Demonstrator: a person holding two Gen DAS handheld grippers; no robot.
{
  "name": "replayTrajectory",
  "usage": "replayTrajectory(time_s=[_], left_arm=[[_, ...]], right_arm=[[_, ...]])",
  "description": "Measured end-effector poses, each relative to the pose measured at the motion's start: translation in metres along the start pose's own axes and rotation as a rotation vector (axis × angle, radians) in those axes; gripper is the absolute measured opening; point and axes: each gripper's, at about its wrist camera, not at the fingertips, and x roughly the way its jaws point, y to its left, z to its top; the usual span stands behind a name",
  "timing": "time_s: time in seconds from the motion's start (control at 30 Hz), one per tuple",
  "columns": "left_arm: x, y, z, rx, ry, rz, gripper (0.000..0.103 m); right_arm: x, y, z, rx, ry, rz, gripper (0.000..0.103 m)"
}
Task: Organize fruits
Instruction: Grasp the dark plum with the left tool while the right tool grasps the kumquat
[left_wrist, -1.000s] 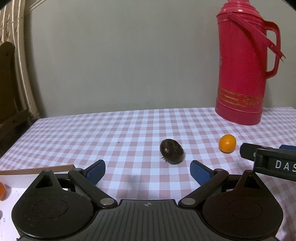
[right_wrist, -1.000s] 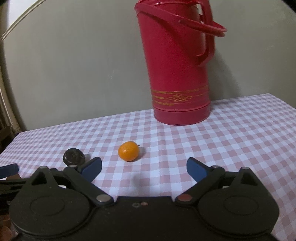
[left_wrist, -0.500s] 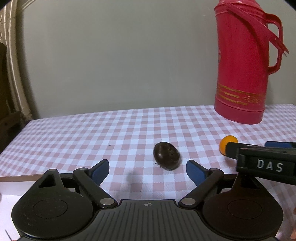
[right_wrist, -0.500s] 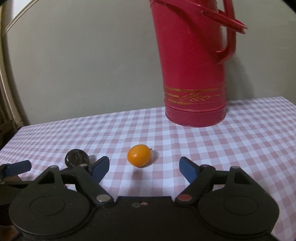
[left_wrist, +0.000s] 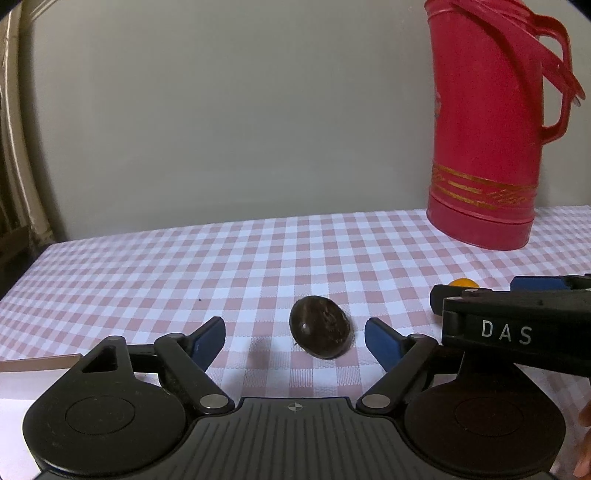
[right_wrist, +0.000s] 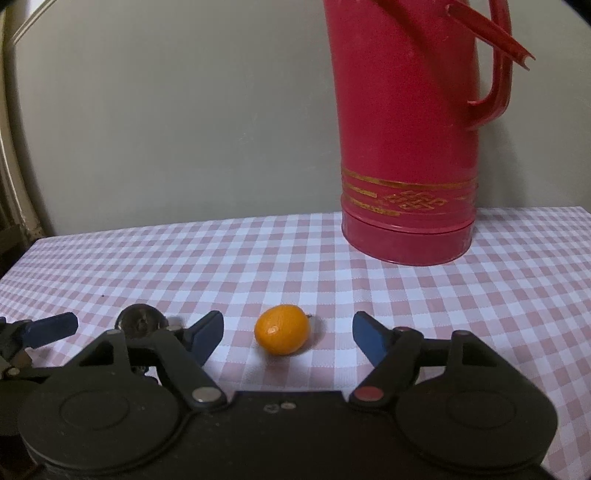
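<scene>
Though half-hidden behind the right gripper (left_wrist: 476, 295) beside the red flask (left_wrist: 487, 147), one glossy orange kumquat (right_wrist: 282, 334) sits ungripped between closing jaws; left gripper (left_wrist: 295, 338) likewise brackets a dark wrinkled fruit (left_wrist: 319, 332).

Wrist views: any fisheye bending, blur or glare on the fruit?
Left wrist view: the red thermos leans and bows near the right edge; the dark fruit is sharp, with one small highlight. Right wrist view: the thermos bows too; the orange fruit is sharp with a soft shadow, no glare.
</scene>
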Motion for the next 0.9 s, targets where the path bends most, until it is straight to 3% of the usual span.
replayTrajectory(time_s=[0.13, 0.6, 0.73, 0.83, 0.9], left_arm=[[0.003, -0.001, -0.003, 0.005, 0.013, 0.0, 0.071], [0.011, -0.002, -0.001, -0.003, 0.029, 0.007, 0.071], [0.014, -0.003, 0.0, -0.002, 0.037, 0.002, 0.071], [0.016, -0.004, 0.001, -0.005, 0.04, -0.004, 0.071], [0.017, -0.005, 0.001, 0.004, 0.039, -0.016, 0.062]], right_arm=[[0.005, -0.002, -0.001, -0.007, 0.018, -0.006, 0.068], [0.014, 0.005, -0.001, -0.001, 0.021, 0.011, 0.062], [0.019, 0.004, -0.001, 0.013, 0.03, 0.023, 0.052], [0.02, 0.003, -0.001, 0.025, 0.035, 0.03, 0.051], [0.021, 0.002, -0.002, 0.041, 0.039, 0.046, 0.048]])
